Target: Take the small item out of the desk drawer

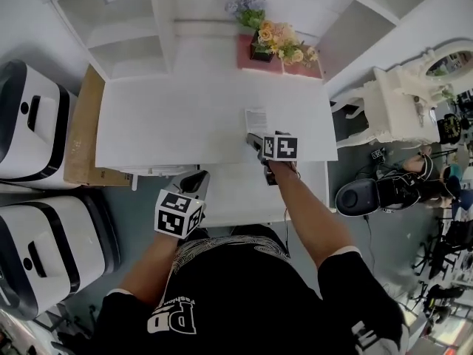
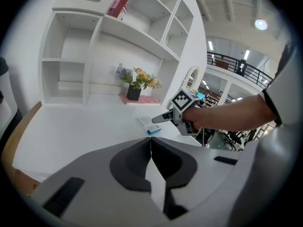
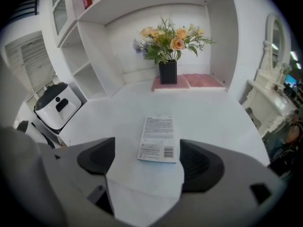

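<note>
A small flat white box with printed text (image 1: 256, 118) lies on the white desk top (image 1: 170, 117). In the right gripper view the box (image 3: 157, 138) rests just ahead of my right gripper (image 3: 147, 157), whose jaws stand open around nothing. In the head view that gripper (image 1: 256, 142) hovers at the desk's front edge, right behind the box. The drawer (image 1: 236, 198) juts out below that edge, its inside showing plain white. My left gripper (image 1: 198, 180) hangs by the drawer's left corner, jaws shut and empty (image 2: 150, 150). From it I see the right gripper (image 2: 159, 119) over the box (image 2: 149, 126).
A vase of flowers (image 1: 260, 39) on a pink mat (image 1: 299, 66) stands at the desk's back, under white shelves (image 1: 126, 21). Two white-and-black machines (image 1: 33, 117) and a cardboard sheet (image 1: 81, 124) sit left. A white ornate chair (image 1: 399, 102) is at the right.
</note>
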Motion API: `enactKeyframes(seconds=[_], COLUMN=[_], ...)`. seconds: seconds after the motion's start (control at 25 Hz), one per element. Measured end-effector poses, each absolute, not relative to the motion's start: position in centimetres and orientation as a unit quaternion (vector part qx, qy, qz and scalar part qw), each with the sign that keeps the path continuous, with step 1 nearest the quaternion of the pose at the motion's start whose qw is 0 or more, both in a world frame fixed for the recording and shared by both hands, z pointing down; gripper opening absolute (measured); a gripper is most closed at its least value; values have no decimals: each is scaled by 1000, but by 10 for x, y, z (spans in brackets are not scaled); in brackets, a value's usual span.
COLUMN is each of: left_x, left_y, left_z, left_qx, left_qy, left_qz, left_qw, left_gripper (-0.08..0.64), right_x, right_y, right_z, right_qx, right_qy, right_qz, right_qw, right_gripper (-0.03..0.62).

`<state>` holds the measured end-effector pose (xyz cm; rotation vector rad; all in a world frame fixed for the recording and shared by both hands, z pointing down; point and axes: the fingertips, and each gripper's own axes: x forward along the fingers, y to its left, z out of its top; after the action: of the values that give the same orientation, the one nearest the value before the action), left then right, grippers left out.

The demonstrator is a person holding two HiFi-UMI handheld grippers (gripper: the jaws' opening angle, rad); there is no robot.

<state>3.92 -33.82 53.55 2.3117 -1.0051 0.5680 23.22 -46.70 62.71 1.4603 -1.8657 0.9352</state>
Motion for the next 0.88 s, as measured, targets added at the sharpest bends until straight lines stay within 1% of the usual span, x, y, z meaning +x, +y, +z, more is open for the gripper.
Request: enactKeyframes(seconds=[0.08,0.12,0.2,0.24,0.32,0.36,0.4,0.48,0.56,0.64,0.8,0.88], left_x=[41,42,47,49,52,53,52,51,48,44,39,39], left_y=[-336,-334,-332,-332,-330,-329,-329,-328,-329,-332,-334,-334], left_z=[535,534,531,530,526,524,522,518,514,510,499,494], left_qx=[862,863,865,867,870,872,873,876,878,881,891,898], left_qy=[-370,-368,-362,-360,-355,-352,-349,-344,-342,-341,-333,-321], left_qz=[212,210,204,202,199,198,196,190,184,181,174,172], left_qw=[275,277,280,280,279,278,279,281,279,273,255,247], left_gripper=[15,15,15,15,15,15,15,15,15,15,15,15], right_x=[227,224,221,219,213,208,203,193,185,177,161,157], right_y=[-460,-457,-450,-447,-440,-436,-431,-419,-405,-391,-364,-355], right_z=[618,613,602,595,582,573,563,545,532,521,499,490], right_qx=[543,541,539,536,525,517,507,490,480,472,462,466], right_qy=[-711,-717,-727,-733,-749,-759,-770,-786,-797,-810,-830,-831], right_qz=[352,354,361,362,362,362,363,366,360,342,298,290], right_qw=[275,260,226,211,181,161,135,90,69,69,93,88], right_gripper=[420,385,239,211,134,81,9,9,8,8,6,6])
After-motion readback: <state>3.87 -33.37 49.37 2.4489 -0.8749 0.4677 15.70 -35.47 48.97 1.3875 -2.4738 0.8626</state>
